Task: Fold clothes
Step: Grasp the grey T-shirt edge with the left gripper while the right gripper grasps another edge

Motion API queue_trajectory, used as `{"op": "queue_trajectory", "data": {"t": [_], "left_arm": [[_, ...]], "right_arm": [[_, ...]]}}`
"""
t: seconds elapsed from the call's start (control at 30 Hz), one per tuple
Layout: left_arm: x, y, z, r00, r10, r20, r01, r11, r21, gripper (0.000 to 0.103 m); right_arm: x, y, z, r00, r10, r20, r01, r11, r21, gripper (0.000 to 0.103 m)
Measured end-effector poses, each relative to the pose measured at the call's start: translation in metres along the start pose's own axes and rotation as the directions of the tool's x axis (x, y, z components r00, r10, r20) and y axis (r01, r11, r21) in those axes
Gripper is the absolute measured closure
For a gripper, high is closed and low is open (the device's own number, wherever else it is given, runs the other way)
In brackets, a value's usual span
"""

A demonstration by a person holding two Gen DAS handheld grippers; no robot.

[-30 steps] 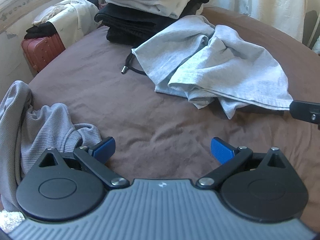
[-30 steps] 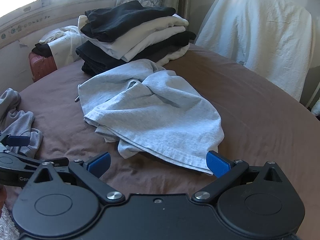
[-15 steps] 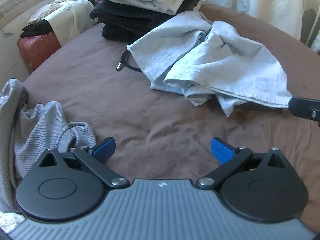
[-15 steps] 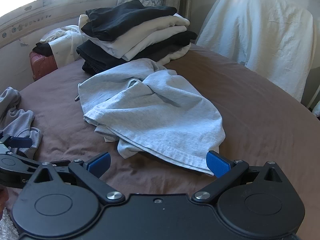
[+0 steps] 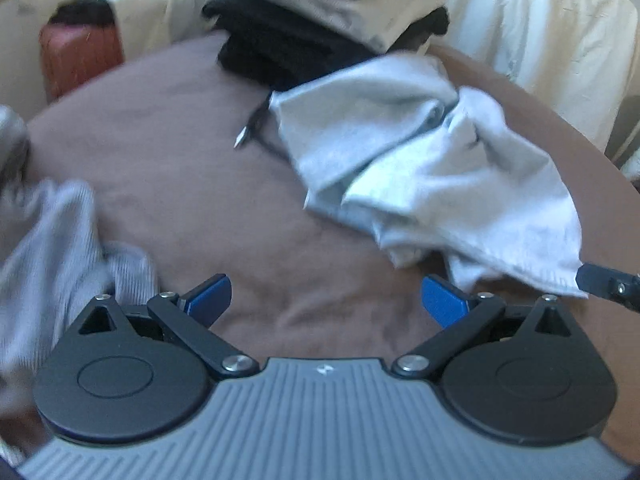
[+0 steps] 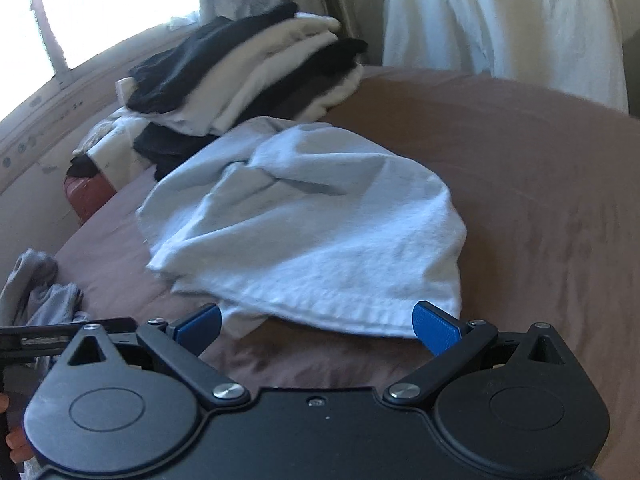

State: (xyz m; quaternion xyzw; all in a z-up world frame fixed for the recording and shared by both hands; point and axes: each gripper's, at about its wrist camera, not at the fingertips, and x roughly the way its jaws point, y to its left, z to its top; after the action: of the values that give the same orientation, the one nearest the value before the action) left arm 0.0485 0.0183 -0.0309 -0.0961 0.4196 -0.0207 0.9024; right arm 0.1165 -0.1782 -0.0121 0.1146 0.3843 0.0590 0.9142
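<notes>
- On the brown bed (image 6: 520, 184) in front of me, a light grey shirt (image 6: 320, 232) lies crumpled, unfolded, its hem toward my right gripper (image 6: 316, 320).
- My right gripper's jaws are spread wide and hold nothing; the hem of the shirt sits just between the two blue pads, and I cannot tell whether either pad touches it.
- My left gripper (image 5: 326, 294) hovers over bare brown sheet, jaws likewise released and empty, with the shirt ahead and to its right.
- From the left wrist view, the black tip of the right gripper shows at the far right edge, right at the shirt's near corner.
- Behind the shirt stands a stack of folded clothes (image 6: 248, 76), black and cream layers, touching the shirt's far edge.
- A dark cord (image 5: 256, 128) with a metal tip pokes out from under the shirt's left side.
- A grey ribbed garment (image 5: 60, 240) lies bunched at the left of the bed, well apart from the shirt.
- Beyond the bed's far left corner I see a red suitcase (image 5: 80, 56) with clothes heaped on it.
- A white cloth (image 6: 500, 20) hangs behind the bed on the right.
- Both views are blurred.
</notes>
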Motion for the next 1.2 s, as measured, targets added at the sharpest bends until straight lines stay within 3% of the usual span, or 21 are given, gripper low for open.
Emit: {"op": "queue_trajectory", "data": {"t": [0.17,0.23,0.3,0.37,0.43,0.47,0.5,0.53,0.57,0.6,0.63,0.67,0.77,0.87,0.93,1.03,1.07,1.13,1.2], "left_arm": [[0.017,-0.015,0.050,0.998,0.011,0.065,-0.020,0.990,0.141,0.000],[0.039,-0.017,0.065,0.998,0.040,0.038,-0.046,0.983,0.177,0.000],[0.068,-0.009,0.073,0.999,0.053,-0.007,-0.052,0.992,0.111,0.000],[0.097,0.003,0.075,0.996,0.057,-0.061,-0.058,0.998,-0.012,0.000],[0.113,0.018,0.065,0.995,-0.043,-0.086,0.028,0.986,-0.166,0.002],[0.113,0.023,0.059,0.994,-0.093,-0.051,0.080,0.971,-0.224,0.003],[0.110,0.025,0.054,0.992,-0.127,-0.012,0.121,0.964,-0.238,0.009],[0.107,0.024,0.051,0.986,-0.165,0.004,0.162,0.961,-0.222,0.041],[0.105,0.023,0.049,0.980,-0.199,0.014,0.197,0.956,-0.216,0.064],[0.102,0.023,0.048,0.975,-0.224,0.012,0.221,0.948,-0.228,0.071],[0.099,0.022,0.047,0.970,-0.243,0.013,0.239,0.942,-0.236,0.084],[0.095,0.021,0.046,0.969,-0.246,0.020,0.244,0.943,-0.227,0.088],[0.074,0.010,0.044,0.984,-0.175,0.043,0.179,0.975,-0.134,0.093],[0.033,0.010,0.041,0.982,-0.138,0.126,0.154,0.979,-0.132,0.095],[0.001,0.004,0.043,0.966,-0.155,0.209,0.177,0.980,-0.095,0.096],[-0.042,-0.010,0.044,0.941,-0.166,0.293,0.179,0.984,-0.017,0.099],[-0.045,-0.016,0.044,0.943,-0.187,0.274,0.196,0.981,-0.005,0.099],[-0.048,-0.027,0.043,0.946,-0.231,0.227,0.235,0.972,0.008,0.099],[-0.034,-0.028,0.024,0.952,-0.272,0.141,0.277,0.961,-0.021,0.099]], "right_arm": [[0.023,-0.037,0.041,1.000,-0.027,-0.007,0.027,1.000,-0.008,0.000],[0.040,-0.052,0.053,0.999,-0.012,-0.051,0.012,1.000,-0.002,0.000],[0.066,-0.069,0.055,0.993,0.018,-0.121,-0.014,0.999,0.033,0.000],[0.093,-0.083,0.049,0.987,0.007,-0.161,0.006,0.997,0.080,0.000],[0.110,-0.086,0.039,0.990,-0.023,-0.136,0.037,0.994,0.105,0.000],[0.111,-0.080,0.035,0.995,-0.043,-0.095,0.051,0.995,0.087,0.000],[0.109,-0.070,0.032,0.998,-0.033,-0.049,0.035,0.999,0.038,0.008],[0.107,-0.061,0.030,1.000,-0.002,-0.027,0.002,1.000,0.000,0.022],[0.104,-0.052,0.028,0.999,0.031,-0.015,-0.032,0.999,-0.028,0.061],[0.102,-0.044,0.026,0.998,0.065,-0.004,-0.065,0.996,-0.056,0.080],[0.096,-0.037,0.024,0.997,0.071,0.014,-0.070,0.995,-0.075,0.086],[0.088,-0.032,0.023,0.997,0.066,0.044,-0.062,0.994,-0.094,0.087],[0.045,-0.019,0.021,0.986,0.073,0.147,-0.049,0.986,-0.159,0.091],[-0.009,-0.017,0.022,0.968,0.102,0.231,-0.063,0.983,-0.172,0.095],[-0.048,-0.014,0.021,0.953,0.054,0.298,0.009,0.979,-0.205,0.096],[-0.083,-0.019,0.020,0.914,-0.102,0.392,0.213,0.945,-0.249,0.096],[-0.084,-0.029,0.016,0.917,-0.159,0.365,0.255,0.939,-0.230,0.095],[-0.077,-0.058,0.002,0.934,-0.271,0.233,0.312,0.936,-0.161,0.094],[-0.069,-0.087,-0.011,0.925,-0.369,0.088,0.377,0.921,-0.101,0.086]]}}
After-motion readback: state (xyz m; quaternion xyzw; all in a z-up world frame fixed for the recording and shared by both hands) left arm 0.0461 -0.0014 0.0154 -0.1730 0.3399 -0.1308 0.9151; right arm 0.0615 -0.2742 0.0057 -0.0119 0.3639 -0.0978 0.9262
